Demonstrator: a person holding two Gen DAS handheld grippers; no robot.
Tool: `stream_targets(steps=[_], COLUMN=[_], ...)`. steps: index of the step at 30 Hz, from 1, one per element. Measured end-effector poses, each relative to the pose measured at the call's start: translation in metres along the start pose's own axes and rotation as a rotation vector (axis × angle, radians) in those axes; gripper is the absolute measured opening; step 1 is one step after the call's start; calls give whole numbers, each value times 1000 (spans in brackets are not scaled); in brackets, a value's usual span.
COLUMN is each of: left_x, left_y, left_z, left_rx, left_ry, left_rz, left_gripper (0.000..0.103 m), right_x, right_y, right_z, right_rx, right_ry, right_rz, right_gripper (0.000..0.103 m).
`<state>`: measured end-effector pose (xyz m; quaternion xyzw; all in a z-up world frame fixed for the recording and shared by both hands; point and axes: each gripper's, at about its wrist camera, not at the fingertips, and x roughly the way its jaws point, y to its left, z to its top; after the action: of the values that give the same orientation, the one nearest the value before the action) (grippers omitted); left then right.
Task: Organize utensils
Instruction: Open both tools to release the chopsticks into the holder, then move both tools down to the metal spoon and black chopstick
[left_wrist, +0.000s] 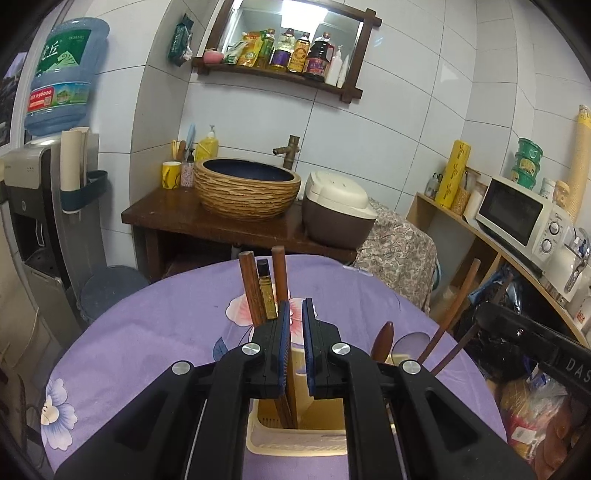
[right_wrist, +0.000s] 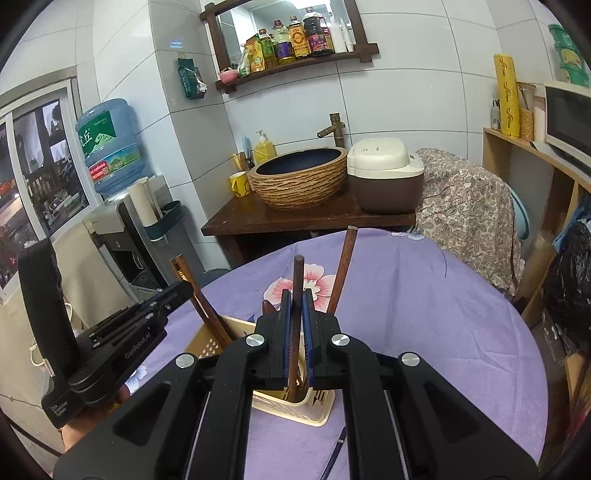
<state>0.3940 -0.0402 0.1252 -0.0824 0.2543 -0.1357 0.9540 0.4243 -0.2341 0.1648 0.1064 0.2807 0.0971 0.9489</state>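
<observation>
A cream plastic utensil holder (left_wrist: 295, 439) stands on the purple flowered tablecloth (left_wrist: 147, 332); it also shows in the right wrist view (right_wrist: 295, 404). Wooden chopsticks (left_wrist: 249, 288) stand in its left compartment, just left of my left gripper (left_wrist: 296, 310), which hovers over the holder with a narrow gap, nothing between the pads. More wooden handles (left_wrist: 458, 299) lean at the holder's right side. My right gripper (right_wrist: 296, 299) is shut on a dark wooden utensil handle (right_wrist: 297, 277) held upright, its lower end inside the holder. Another wooden handle (right_wrist: 341, 269) leans beside it.
Behind the table stand a dark wooden counter (left_wrist: 192, 218) with a basin (left_wrist: 247, 192) and a rice cooker (left_wrist: 336, 206). A water dispenser (left_wrist: 33, 192) is at the left, a shelf with a microwave (left_wrist: 517, 214) at the right. A dark thin object (right_wrist: 334, 458) lies on the cloth.
</observation>
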Motion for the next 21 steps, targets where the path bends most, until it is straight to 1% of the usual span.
stream_targets(steps=[1, 2, 3, 4, 5, 6, 7, 9, 11, 12, 13, 14, 17, 19, 21], left_x=[-1, -4, -10, -16, -20, -30, -35, -51, -73, -80, -85, -89, -95, -97, -95], left_y=[0, 0, 0, 1, 0, 0, -1, -1, 3, 4, 5, 6, 15, 25, 31], left_z=[-1, -2, -3, -4, -5, -7, -9, -17, -33, -41, -50, -59, -91, -115, -130], left_rx=[1, 3, 1, -2, -3, 0, 3, 3, 8, 18, 31, 42, 63, 56, 52], left_ry=[-4, -9, -20, -36, -48, -60, -64, -80, -99, -98, -90, -78, -8, 33, 78], left_rz=[-1, -2, -2, -6, -11, -20, -26, -28, -35, -39, -40, -34, -13, 30, 50], left_gripper=[13, 28, 47, 53, 56, 58, 61, 78, 83, 88, 91, 93, 93, 93, 93], right_x=[1, 1, 1, 0, -3, -9, -13, -22, -32, -36, -39, -41, -41, -38, -30], right_y=[-1, -2, -3, -4, -5, -7, -7, -7, -7, -7, -6, -6, -2, 0, 3], right_z=[-1, -2, -4, -6, -8, -12, -15, -22, -36, -44, -56, -66, -100, -124, -152], right_rx=[7, 9, 8, 8, 13, 25, 26, 7, -20, -39, -67, -90, -166, -209, -264], right_ry=[5, 8, 7, 2, -8, -30, -47, -61, -63, -59, -45, -27, 56, 100, 161], right_rz=[0, -2, -7, -6, 1, 12, 14, 23, 52, 66, 89, 111, 186, 207, 228], right_gripper=[7, 8, 12, 27, 38, 56, 57, 57, 59, 64, 66, 66, 66, 66, 66])
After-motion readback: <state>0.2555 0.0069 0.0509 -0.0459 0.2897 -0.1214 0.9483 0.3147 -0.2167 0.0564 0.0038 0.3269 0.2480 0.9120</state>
